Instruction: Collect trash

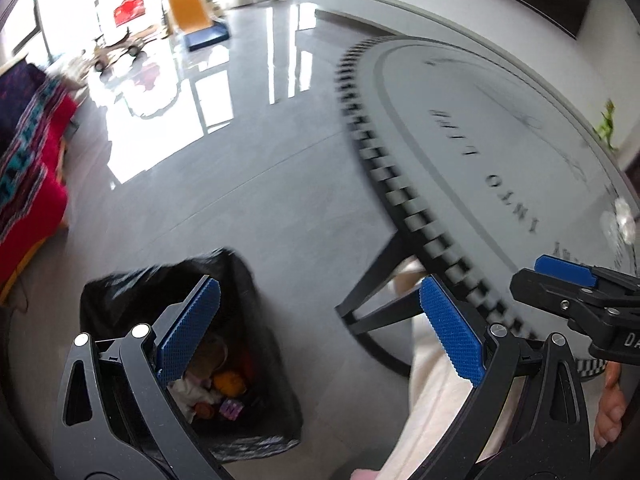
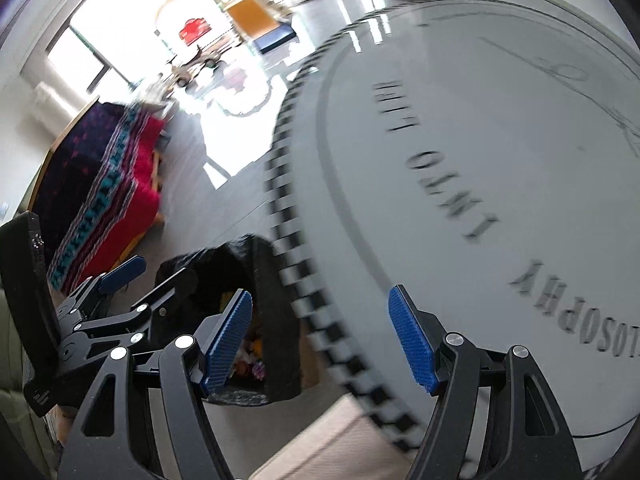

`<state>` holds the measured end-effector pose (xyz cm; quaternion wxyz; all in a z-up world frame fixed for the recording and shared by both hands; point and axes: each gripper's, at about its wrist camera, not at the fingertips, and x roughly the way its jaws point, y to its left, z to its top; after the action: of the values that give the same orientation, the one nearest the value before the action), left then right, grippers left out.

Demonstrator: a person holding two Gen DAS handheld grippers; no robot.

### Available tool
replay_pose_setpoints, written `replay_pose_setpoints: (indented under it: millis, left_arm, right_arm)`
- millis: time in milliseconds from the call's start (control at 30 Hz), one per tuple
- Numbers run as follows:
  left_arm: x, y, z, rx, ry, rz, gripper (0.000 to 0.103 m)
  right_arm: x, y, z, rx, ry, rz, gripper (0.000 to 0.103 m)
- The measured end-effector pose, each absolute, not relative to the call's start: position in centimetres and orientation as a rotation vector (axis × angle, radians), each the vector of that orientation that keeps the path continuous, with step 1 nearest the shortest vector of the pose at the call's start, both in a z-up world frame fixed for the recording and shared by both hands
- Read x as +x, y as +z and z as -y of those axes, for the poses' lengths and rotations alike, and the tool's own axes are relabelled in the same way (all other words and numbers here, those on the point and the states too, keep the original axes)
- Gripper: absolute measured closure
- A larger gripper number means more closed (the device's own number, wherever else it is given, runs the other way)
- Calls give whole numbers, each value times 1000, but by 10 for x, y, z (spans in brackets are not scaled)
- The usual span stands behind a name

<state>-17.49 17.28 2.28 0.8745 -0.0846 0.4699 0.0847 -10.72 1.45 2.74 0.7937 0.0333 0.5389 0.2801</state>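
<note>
A black trash bag [image 1: 256,396] stands open on the grey floor, with an orange piece [image 1: 229,383], white paper and other scraps inside. My left gripper [image 1: 320,332] hangs above and just right of it, open, with nothing between its blue pads. In the right wrist view the same bag [image 2: 256,264] sits beside the round table's edge. My right gripper [image 2: 320,344] is open and empty over the table rim. The left gripper [image 2: 164,270] shows at the left there, also open. A whitish crumpled thing [image 1: 622,220] lies blurred on the table's far right.
The round grey table [image 1: 480,152] with a checkered rim and black legs fills the right side. A red patterned blanket [image 2: 112,200] covers a seat at the left. A person's light trouser leg [image 1: 432,408] stands by the table. Toys and an orange box [image 1: 188,12] sit far back.
</note>
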Motion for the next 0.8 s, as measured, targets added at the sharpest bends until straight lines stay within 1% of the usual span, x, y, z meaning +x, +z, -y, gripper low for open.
replay_pose_setpoints:
  millis: [200, 500, 800]
  left_arm:
    - [-138, 30, -126, -123, 86, -978, 6]
    - [-94, 26, -59, -42, -30, -998, 6]
    - [-53, 16, -3, 26, -107, -1007, 6]
  right_arm:
    - [-88, 25, 38, 135, 496, -1135, 31]
    - [-64, 18, 111, 217, 327, -1108, 31]
    - [-40, 9, 166, 214, 174, -1065, 31]
